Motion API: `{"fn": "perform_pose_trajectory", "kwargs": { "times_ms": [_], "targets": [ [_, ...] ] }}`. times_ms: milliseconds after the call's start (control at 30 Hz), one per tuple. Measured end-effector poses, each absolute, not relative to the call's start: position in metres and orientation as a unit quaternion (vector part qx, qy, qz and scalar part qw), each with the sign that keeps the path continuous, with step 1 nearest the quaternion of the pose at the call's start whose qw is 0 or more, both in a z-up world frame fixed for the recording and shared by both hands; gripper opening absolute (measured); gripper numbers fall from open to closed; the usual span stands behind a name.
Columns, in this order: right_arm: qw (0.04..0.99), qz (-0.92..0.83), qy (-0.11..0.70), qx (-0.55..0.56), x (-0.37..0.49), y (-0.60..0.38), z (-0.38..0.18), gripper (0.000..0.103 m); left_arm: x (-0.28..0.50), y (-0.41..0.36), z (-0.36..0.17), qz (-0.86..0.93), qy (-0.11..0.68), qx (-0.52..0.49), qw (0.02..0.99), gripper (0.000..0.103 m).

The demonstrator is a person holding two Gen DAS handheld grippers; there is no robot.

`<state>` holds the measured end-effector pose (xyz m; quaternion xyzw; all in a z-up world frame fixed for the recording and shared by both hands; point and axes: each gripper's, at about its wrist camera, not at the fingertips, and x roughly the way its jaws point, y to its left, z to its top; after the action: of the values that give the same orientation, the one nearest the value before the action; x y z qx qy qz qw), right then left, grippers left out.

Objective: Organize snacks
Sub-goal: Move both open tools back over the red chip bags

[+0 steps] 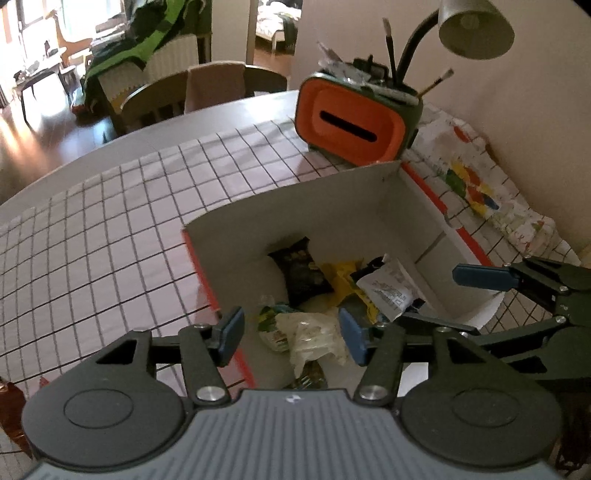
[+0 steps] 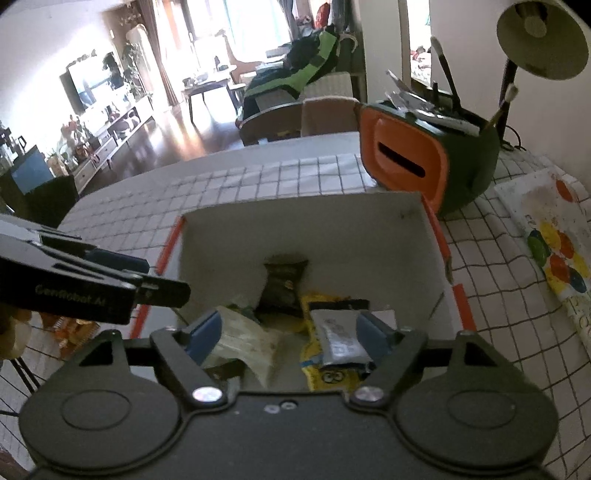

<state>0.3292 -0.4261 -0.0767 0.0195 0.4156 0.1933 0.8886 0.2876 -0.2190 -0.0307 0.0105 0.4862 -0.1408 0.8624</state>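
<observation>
- Left wrist view: left gripper (image 1: 290,334) hangs over near-left corner of the white cardboard box (image 1: 295,206); jaws spread, nothing between the blue pads (image 1: 231,334), not touching any packet.
- Same view: right gripper (image 1: 436,299) enters from right edge, over box's right side; one blue finger above the right wall, the other low inside box. Jaws apart, empty.
- Box sits on grid-pattern tablecloth (image 1: 110,229); orange trim on its outer edges.
- Snacks lie in a loose heap on box floor: black packet (image 1: 301,271) leaning toward far wall, yellow packet (image 1: 343,282) just beside it, white printed packet (image 1: 389,290) on top of the yellow one, clear/whitish bag (image 1: 314,334) nearest cam, greenish packet (image 1: 267,319) to its left.
- Right wrist view: right gripper (image 2: 290,334) over box (image 2: 295,229), pads wide apart, nothing pinched. Silver-grey packet (image 2: 338,332) and yellow packet (image 2: 332,373) lie below, betw. the fingers; contact w/ pads – none seen.
- Left gripper (image 2: 110,273) shows at left edge, over box's left wall.
- Behind box: orange-and-green holder (image 1: 351,122) w/ brushes, desk lamp (image 1: 474,27) above it. Colourful dotted cloth (image 1: 476,184) to the right by the wall.
- Frames a bit blurred; packet print unreadable.
</observation>
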Motion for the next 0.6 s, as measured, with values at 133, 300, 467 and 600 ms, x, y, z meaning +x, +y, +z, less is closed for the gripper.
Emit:
{"fn": "perform_pose_trajectory", "kwargs": {
  "times_ms": [133, 300, 467, 600],
  "targets": [
    [0.892, 0.192, 0.408, 0.028, 0.321, -0.416, -0.069, 0.087, 0.274, -0.198, -0.022, -0.142, 0.473, 0.003, 0.870, 0.060],
    [0.895, 0.195, 0.399, 0.040, 0.310, -0.398, -0.060, 0.092, 0.257, -0.171, -0.012, -0.139, 0.450, 0.006, 0.882, 0.066],
    [0.896, 0.203, 0.392, 0.052, 0.299, -0.374, -0.054, 0.099, 0.239, -0.140, -0.006, -0.132, 0.434, 0.004, 0.891, 0.073],
    [0.895, 0.212, 0.389, 0.054, 0.293, -0.350, -0.052, 0.100, 0.229, -0.115, -0.005, -0.127, 0.428, -0.001, 0.895, 0.079]
  ]
}}
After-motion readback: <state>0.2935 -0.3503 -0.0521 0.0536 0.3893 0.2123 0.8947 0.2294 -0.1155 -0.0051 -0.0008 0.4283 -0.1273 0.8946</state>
